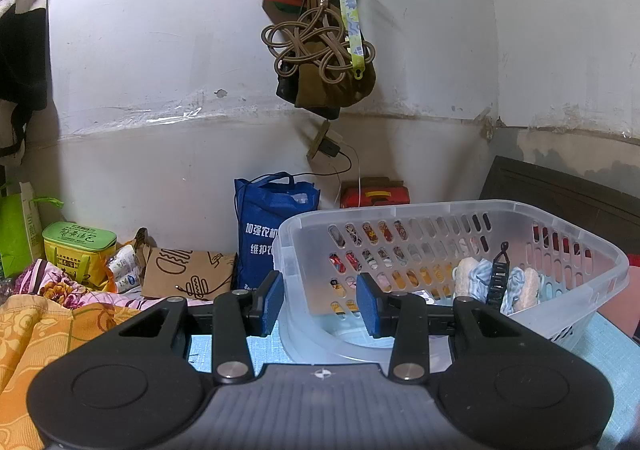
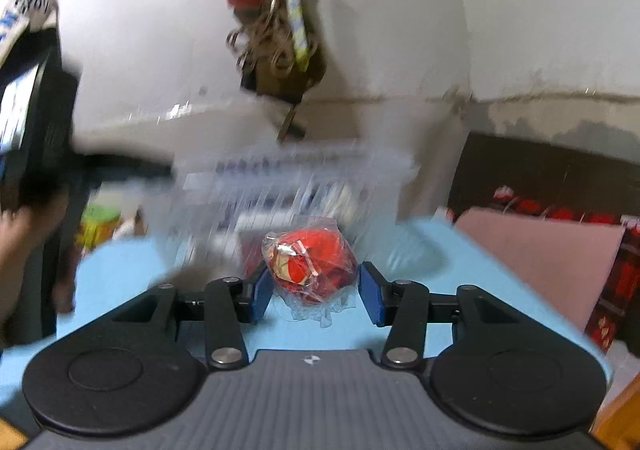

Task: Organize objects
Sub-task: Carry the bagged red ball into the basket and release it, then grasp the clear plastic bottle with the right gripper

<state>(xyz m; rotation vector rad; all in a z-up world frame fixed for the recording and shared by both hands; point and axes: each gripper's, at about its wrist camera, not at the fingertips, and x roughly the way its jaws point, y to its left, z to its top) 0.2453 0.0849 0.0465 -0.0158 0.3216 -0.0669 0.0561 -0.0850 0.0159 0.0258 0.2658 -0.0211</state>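
Observation:
A clear plastic basket (image 1: pixel 440 209) stands on the light blue table top (image 1: pixel 616 362). Inside it at the right lie pale and blue rolled cloths (image 1: pixel 466 276) and a black clip (image 1: pixel 498 278). My left gripper (image 1: pixel 320 304) straddles the basket's near left corner, one pad outside the wall and one inside, shut on it. In the blurred right wrist view, my right gripper (image 2: pixel 316 298) is shut on a red item in a clear plastic bag (image 2: pixel 310 262). It holds the bag just in front of the basket (image 2: pixel 304 177), above the blue top.
Behind the table stand a blue tote bag (image 1: pixel 272 217), a brown paper bag (image 1: pixel 188 278) and a green-yellow box (image 1: pixel 78 250). Bags and cords (image 1: pixel 320 49) hang on the wall. A pink board (image 2: pixel 540 258) lies at the right. A person's hand (image 2: pixel 24 234) is at the left.

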